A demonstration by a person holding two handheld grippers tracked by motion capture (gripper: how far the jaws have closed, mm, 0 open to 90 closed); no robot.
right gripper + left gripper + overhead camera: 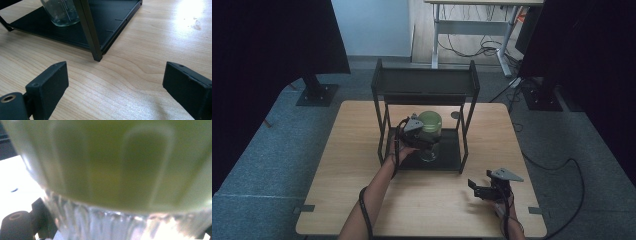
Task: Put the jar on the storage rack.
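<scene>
- Reaching in from the lower left of the high view, the left gripper (424,140) sits at the centre of the frame, up against a glass jar (430,135) with a green lid (430,120).
- Whether its jaws are clamped on the jar cannot be told; in the left gripper view, blurred green lid (120,162) and ribbed glass sit right against the camera.
- Standing on the bottom tray of a black two-tier rack (425,82), the jar is mid-table (352,145).
- Lower right of the high view, the right gripper (479,189) rests over bare wood, jaws spread wide and holding nothing, well apart from the rack.
</scene>
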